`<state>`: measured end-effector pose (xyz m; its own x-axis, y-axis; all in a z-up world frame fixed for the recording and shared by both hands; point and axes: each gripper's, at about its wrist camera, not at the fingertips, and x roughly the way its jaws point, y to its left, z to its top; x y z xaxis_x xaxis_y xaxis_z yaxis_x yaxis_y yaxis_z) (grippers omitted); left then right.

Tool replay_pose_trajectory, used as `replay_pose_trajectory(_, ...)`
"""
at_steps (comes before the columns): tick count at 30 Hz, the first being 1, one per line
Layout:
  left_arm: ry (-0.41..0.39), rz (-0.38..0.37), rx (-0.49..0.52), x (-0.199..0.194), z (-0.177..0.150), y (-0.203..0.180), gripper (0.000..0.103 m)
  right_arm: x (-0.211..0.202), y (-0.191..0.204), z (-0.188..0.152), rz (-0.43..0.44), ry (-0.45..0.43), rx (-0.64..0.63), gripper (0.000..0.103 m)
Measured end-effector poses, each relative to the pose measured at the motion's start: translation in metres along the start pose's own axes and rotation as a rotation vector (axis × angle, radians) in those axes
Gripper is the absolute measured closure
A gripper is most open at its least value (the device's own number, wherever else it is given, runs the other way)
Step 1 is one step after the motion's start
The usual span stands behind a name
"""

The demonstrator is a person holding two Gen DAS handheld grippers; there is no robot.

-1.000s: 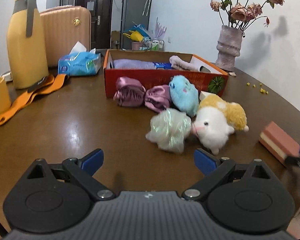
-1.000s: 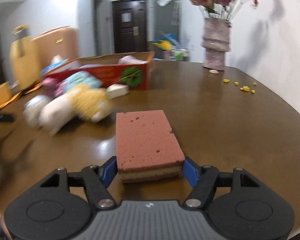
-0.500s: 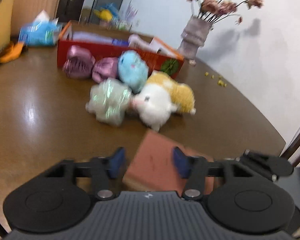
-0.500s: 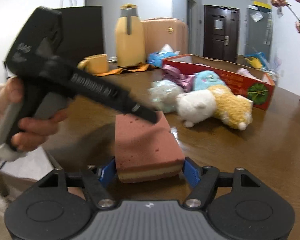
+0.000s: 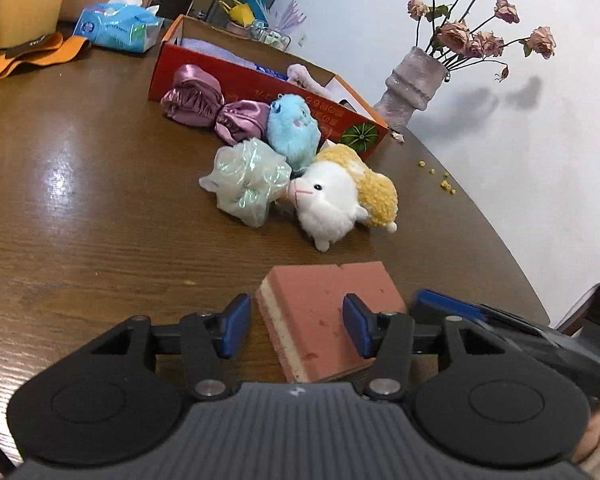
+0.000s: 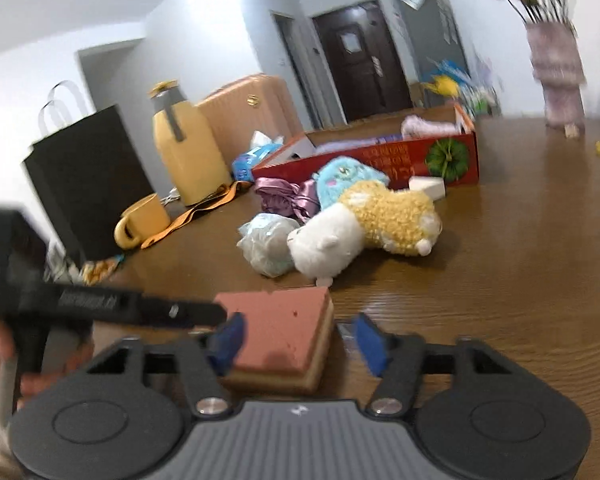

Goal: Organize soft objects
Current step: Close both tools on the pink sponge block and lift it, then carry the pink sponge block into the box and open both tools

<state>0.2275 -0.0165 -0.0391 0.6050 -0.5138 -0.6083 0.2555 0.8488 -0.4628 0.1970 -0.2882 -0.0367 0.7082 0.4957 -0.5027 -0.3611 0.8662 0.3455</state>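
Moved: the sponge [image 5: 328,312] was off at the right edge of the left wrist view a second ago; it now sits right in front of that camera, and the right wrist view has swung from the vase side towards the toys.
Sponge: pink top, pale underlayer, over the near part of the table [image 5: 80,200], skewed, well apart from the red box [image 5: 260,84]; I cannot tell whether it rests on the wood.
Left gripper [image 5: 296,322]: jaws have just been opening, sponge between them; one pad stands clear of its side, the other overlaps its top face, so no grasp.
Right gripper [image 6: 298,340]: jaws have just been closing around the sponge; one pad meets it, the other shows a gap, so released.
Toys: white-and-yellow plush [image 5: 340,200], blue plush [image 5: 294,130], shiny mesh ball [image 5: 246,182] and purple scrunchies [image 5: 212,108] huddle just before the box.
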Motion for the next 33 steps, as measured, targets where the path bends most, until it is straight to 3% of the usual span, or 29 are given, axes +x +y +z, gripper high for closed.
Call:
replay_pose_trajectory(3, -0.014, -0.011, 0.016, 0.001, -0.004, -0.002, 0.060, 0.019, -0.006, 0.000, -0.030, 0.022, 0.069, 0.065)
replay_pose_trajectory(7, -0.025, -0.028, 0.013, 0.002, -0.008, 0.001, 0.068, 0.025, -0.015, -0.005, 0.030, 0.023, 0.166, 0.080)
replay_pose_trajectory(13, -0.005, -0.060, 0.014, -0.001, -0.009, 0.004, 0.069, 0.016, 0.003, -0.008, -0.019, 0.050, 0.107, 0.082)
replay_pose_trajectory(18, -0.012, -0.082, -0.011, 0.002, -0.009, 0.008, 0.070, 0.016, -0.006, -0.010, -0.004, 0.033, 0.178, 0.082)
replay_pose_trajectory(23, -0.028, -0.130, -0.030, -0.002, 0.001, 0.010, 0.077, 0.010, 0.005, -0.005, -0.029, 0.018, 0.074, 0.082)
replay_pose_trajectory(26, -0.098, -0.171, 0.016, -0.012, 0.034, -0.003, 0.077, -0.003, 0.003, 0.017, 0.004, -0.043, 0.071, 0.082)
replay_pose_trajectory(29, -0.186, -0.207, 0.082, -0.008, 0.092, -0.021, 0.078, -0.008, -0.004, 0.069, 0.009, -0.132, 0.030, 0.082)
replay_pose_trajectory(31, -0.227, -0.219, 0.074, 0.009, 0.141, -0.029, 0.078, 0.002, -0.014, 0.113, -0.008, -0.175, 0.000, 0.083)
replay_pose_trajectory(33, -0.207, -0.197, 0.066, 0.044, 0.188, -0.033, 0.078, 0.021, -0.028, 0.156, -0.043, -0.187, -0.028, 0.083)
